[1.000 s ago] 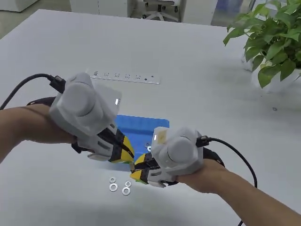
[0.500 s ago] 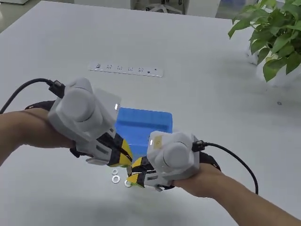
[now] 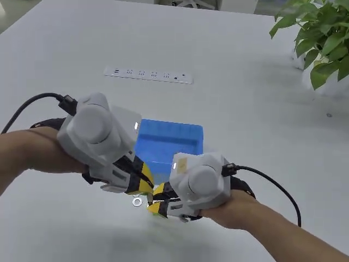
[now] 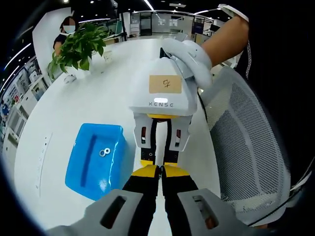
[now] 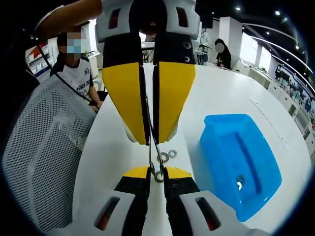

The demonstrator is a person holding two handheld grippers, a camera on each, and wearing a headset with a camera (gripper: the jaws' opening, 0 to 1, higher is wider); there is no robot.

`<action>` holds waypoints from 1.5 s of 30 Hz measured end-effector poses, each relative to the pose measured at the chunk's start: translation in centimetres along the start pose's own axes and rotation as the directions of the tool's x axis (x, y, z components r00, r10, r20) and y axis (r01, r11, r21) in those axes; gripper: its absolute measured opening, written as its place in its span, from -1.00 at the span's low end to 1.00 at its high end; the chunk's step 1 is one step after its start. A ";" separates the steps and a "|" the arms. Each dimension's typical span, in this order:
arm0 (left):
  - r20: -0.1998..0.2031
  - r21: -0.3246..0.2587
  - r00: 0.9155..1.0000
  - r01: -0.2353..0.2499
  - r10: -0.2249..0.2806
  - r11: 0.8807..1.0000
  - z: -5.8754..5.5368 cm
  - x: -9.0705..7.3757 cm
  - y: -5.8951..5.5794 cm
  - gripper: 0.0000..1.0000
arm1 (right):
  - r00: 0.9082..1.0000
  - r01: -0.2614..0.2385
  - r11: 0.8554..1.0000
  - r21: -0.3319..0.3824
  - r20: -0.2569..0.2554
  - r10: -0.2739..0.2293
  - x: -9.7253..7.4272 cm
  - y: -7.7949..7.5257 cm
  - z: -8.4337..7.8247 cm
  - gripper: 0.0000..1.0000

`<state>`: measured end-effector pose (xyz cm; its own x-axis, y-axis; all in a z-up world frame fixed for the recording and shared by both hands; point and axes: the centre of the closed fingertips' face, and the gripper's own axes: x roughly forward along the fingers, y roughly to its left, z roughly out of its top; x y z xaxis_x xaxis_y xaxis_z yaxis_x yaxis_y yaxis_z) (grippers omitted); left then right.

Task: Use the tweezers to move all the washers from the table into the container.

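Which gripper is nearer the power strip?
Left. The left gripper is left of the blue container; the right gripper is farther from the power strip, on the container's near side.

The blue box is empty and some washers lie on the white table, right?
Not quite. The blue box is not empty: the left gripper view shows one washer lying in it. Some washers do lie on the white table.

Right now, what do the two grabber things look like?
Both the left gripper and right gripper have rounded pale grey bodies, black jaws with yellow ends, and a black cable each. The right one carries a tan sticker and the word XENSE.
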<state>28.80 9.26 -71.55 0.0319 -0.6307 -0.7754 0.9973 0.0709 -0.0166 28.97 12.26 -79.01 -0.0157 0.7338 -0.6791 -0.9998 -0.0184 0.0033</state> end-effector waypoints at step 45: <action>0.005 -0.017 1.000 0.007 -0.006 1.000 0.1 0.1 -0.3 -0.88 | 1.000 -0.013 1.000 -0.011 -0.016 0.013 -0.1 0.6 -0.1 -0.82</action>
<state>28.55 9.04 -71.56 0.0259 -0.6351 -0.7720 0.9963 0.0800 -0.0324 28.38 12.10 -78.98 -0.0286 0.7223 -0.6910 -0.9994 -0.0355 0.0042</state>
